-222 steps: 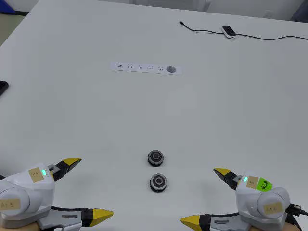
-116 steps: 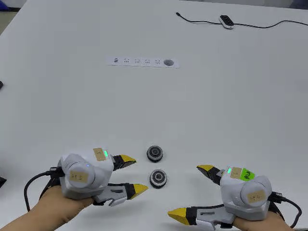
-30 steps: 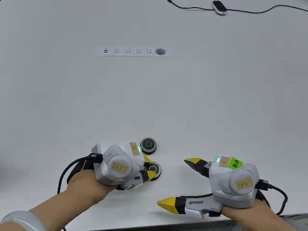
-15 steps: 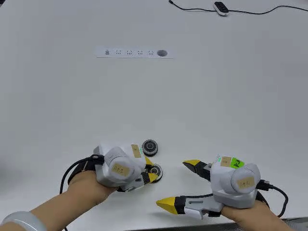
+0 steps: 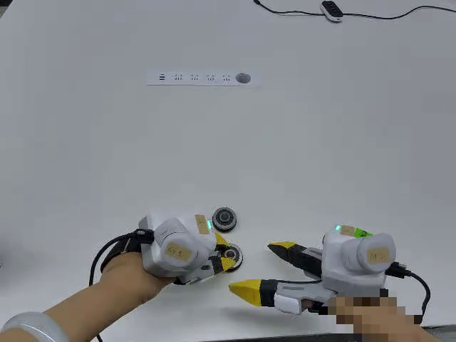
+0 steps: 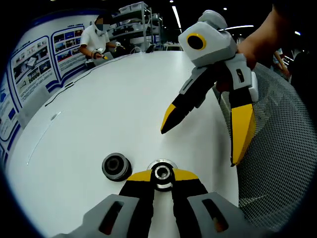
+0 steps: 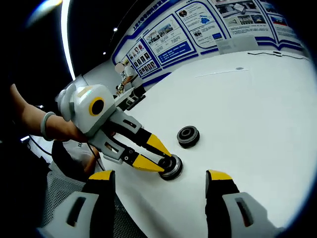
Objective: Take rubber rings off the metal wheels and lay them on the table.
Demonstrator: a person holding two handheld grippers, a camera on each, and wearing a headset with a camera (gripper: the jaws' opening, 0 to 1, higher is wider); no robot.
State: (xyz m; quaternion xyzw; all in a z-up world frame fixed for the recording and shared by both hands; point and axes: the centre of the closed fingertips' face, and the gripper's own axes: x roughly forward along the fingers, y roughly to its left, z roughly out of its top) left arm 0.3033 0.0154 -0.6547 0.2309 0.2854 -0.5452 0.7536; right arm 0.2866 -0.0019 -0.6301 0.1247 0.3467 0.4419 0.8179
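Observation:
Two small metal wheels with black rubber rings are near the table's front edge. On the near wheel (image 5: 234,254) (image 6: 162,172) (image 7: 173,167) my left gripper (image 5: 225,257) (image 6: 162,174) is shut, its yellow tips pinching it from both sides at table level. The far wheel (image 5: 224,219) (image 6: 117,166) (image 7: 188,136) lies free just beyond. My right gripper (image 5: 264,268) (image 7: 159,175) is open to the right of the held wheel, jaws pointing at it with nothing between them.
A white power strip (image 5: 203,78) lies mid-table, and a black cable with a remote (image 5: 331,10) runs along the far edge. The table's front edge is close behind both hands. A mesh chair (image 6: 277,148) stands at that edge.
The left gripper came in from the lower left and shut on the near wheel. The right gripper shifted slightly left toward it and stayed open. The far wheel has not moved.

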